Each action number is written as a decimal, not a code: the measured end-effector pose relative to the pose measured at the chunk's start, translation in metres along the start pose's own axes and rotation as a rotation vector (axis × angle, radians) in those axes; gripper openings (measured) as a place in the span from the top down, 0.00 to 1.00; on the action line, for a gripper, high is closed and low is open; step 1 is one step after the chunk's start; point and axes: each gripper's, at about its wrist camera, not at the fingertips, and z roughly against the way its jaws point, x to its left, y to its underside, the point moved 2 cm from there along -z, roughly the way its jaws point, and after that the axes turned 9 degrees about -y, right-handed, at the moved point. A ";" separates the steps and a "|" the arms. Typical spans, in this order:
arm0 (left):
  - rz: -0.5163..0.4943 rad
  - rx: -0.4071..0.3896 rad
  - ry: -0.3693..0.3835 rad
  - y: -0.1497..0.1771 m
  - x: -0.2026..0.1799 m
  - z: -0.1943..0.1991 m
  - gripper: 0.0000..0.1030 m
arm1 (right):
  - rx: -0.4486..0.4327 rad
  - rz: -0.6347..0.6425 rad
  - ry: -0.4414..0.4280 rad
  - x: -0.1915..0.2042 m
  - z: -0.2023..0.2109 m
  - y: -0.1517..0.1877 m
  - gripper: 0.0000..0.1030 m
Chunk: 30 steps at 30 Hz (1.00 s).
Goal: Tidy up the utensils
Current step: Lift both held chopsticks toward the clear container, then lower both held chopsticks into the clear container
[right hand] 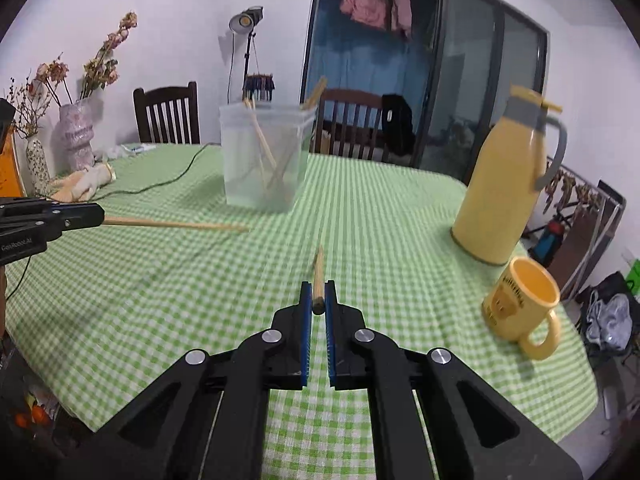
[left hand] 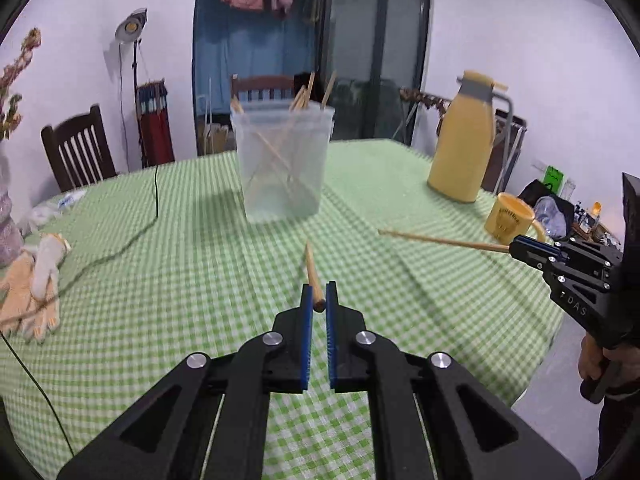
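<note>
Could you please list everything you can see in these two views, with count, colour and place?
chopsticks in grippers: two, tan, one clamped in each gripper, above the cloth.
container: one, clear plastic, table centre, several tan chopsticks inside.
flask: one, yellow with grey handle, right side of table.
mug: one, yellow, in front of the flask near the table edge.
tablecloth: one, green and white check, covering the table.
gloves: a pile, pale orange and white, left edge.
cable: one, dark, trailing across the left side.
vases with dried flowers: two, far left.
chairs: two, dark wood, behind the table.
lamp: one, on a stand by the wall.
left gripper: black, blue pads, shut on a chopstick.
right gripper: same, shut on the other chopstick.
</note>
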 end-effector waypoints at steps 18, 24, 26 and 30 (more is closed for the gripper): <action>-0.043 -0.090 0.037 -0.097 0.038 -0.007 0.97 | -0.082 0.129 -0.070 0.004 0.000 -0.087 0.94; -0.042 -0.062 0.037 -0.123 0.045 -0.039 0.97 | -0.039 0.105 -0.102 -0.011 -0.028 -0.123 0.94; -0.042 -0.055 0.034 -0.127 0.046 -0.046 0.97 | -0.022 0.090 -0.109 -0.015 -0.037 -0.133 0.94; -0.061 -0.062 0.045 -0.131 0.042 -0.053 0.97 | -0.002 0.096 -0.106 -0.016 -0.048 -0.143 0.94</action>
